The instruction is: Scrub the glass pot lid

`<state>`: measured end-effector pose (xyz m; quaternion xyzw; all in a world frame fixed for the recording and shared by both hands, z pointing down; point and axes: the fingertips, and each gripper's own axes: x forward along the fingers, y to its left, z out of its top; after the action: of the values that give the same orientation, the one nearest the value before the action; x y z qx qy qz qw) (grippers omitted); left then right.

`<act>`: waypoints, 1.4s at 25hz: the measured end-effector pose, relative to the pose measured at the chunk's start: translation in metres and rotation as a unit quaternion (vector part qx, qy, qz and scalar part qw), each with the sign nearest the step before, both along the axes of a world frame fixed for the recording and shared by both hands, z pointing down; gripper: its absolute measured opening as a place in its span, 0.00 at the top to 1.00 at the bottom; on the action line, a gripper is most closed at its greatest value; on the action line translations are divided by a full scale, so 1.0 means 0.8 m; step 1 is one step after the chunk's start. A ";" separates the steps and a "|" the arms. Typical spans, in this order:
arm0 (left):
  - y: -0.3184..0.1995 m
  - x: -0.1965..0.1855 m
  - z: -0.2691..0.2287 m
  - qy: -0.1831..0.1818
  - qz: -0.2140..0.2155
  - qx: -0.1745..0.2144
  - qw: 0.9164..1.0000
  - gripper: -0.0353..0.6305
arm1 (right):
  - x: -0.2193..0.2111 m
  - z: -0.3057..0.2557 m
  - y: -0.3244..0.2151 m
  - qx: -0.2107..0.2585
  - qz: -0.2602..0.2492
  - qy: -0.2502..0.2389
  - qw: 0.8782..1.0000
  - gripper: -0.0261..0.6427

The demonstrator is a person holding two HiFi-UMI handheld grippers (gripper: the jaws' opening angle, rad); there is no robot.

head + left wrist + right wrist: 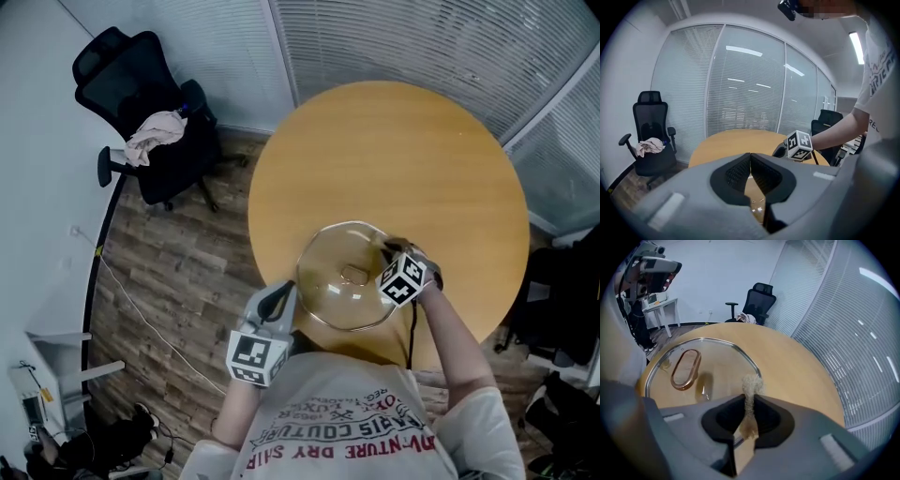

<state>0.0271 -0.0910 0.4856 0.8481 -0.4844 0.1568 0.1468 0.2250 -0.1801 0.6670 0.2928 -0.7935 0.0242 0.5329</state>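
The glass pot lid [330, 272], with a metal rim and a copper loop handle [353, 275], is over the round table's near edge. My left gripper [285, 296] is shut on the lid's left rim. In the left gripper view its jaws [750, 162] meet, with glass [757, 203] showing beneath them. My right gripper [390, 249] is at the lid's right edge, shut on a tan scrub pad [751, 384]. In the right gripper view the pad sticks out past the jaws [749, 401] over the lid [712, 357], to the right of the handle [686, 369].
The round wooden table [403, 150] stands by windows with blinds. A black office chair [141, 84] with a crumpled cloth [156, 136] on its seat is at the far left. More dark chairs [562, 300] are at the right. A white cable [131, 300] runs across the wooden floor.
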 end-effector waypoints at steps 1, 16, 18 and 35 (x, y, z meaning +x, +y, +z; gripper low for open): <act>0.000 -0.003 0.001 0.000 -0.006 -0.001 1.000 0.94 | -0.004 0.001 -0.004 0.003 -0.011 0.002 1.000 0.88; -0.014 -0.015 0.000 0.012 0.007 0.005 1.000 0.94 | 0.000 0.023 0.011 -0.015 -0.044 0.039 0.998 0.88; -0.016 -0.013 -0.005 0.017 0.018 0.012 1.000 0.94 | 0.005 0.023 0.018 -0.014 -0.034 0.041 0.999 0.88; -0.013 -0.001 -0.036 0.053 0.130 0.045 0.989 0.93 | 0.014 0.017 0.103 -0.014 0.069 0.050 0.996 0.88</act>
<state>0.0260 -0.1013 0.4567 0.9168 -0.3678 0.1074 0.1126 0.2365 -0.0978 0.6810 0.3408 -0.7431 0.0571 0.5731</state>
